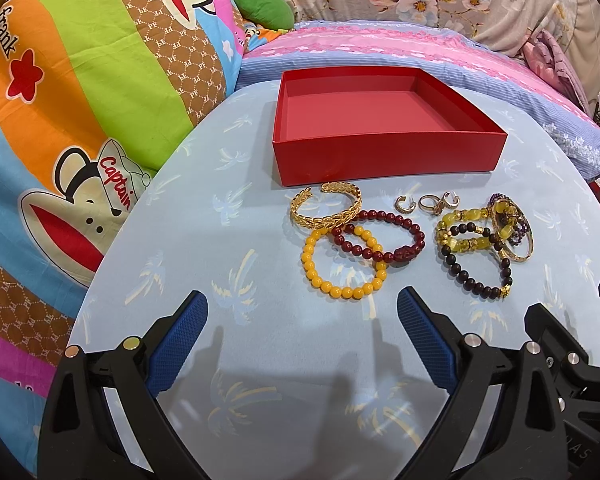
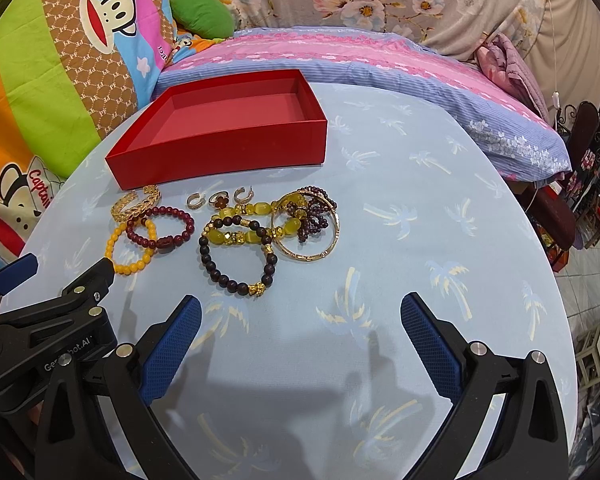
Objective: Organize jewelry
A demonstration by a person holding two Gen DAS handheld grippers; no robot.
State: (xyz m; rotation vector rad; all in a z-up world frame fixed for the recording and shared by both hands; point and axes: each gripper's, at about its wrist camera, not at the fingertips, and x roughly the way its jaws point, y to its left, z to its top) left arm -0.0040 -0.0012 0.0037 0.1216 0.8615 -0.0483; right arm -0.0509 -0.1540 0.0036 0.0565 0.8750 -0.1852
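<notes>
Both grippers, left gripper (image 1: pixel 302 312) and right gripper (image 2: pixel 300 316), hover near the camera with jaws spread wide and empty above the blue palm-print table (image 2: pixel 420 184). Beyond them, left to right, lie a gold cuff (image 1: pixel 326 209), yellow bead bracelet (image 1: pixel 342 264), dark red bracelet (image 1: pixel 380 238), small rings (image 1: pixel 428 203) and a bracelet heap (image 1: pixel 488 236). Farther back stands an empty red box (image 1: pixel 384 152).

Both wrist cameras are looking forward and down along their spread fingers, sitting low and near over the table (image 1: pixel 260 360). The left view is facing the box (image 1: pixel 384 120) at 12 o'clock, the right view is seeing the box (image 2: pixel 228 120) at 10 o'clock. Both are sharing the bracelets (image 1: pixel 356 248) (image 2: pixel 236 248) and bed (image 2: pixel 340 48).
</notes>
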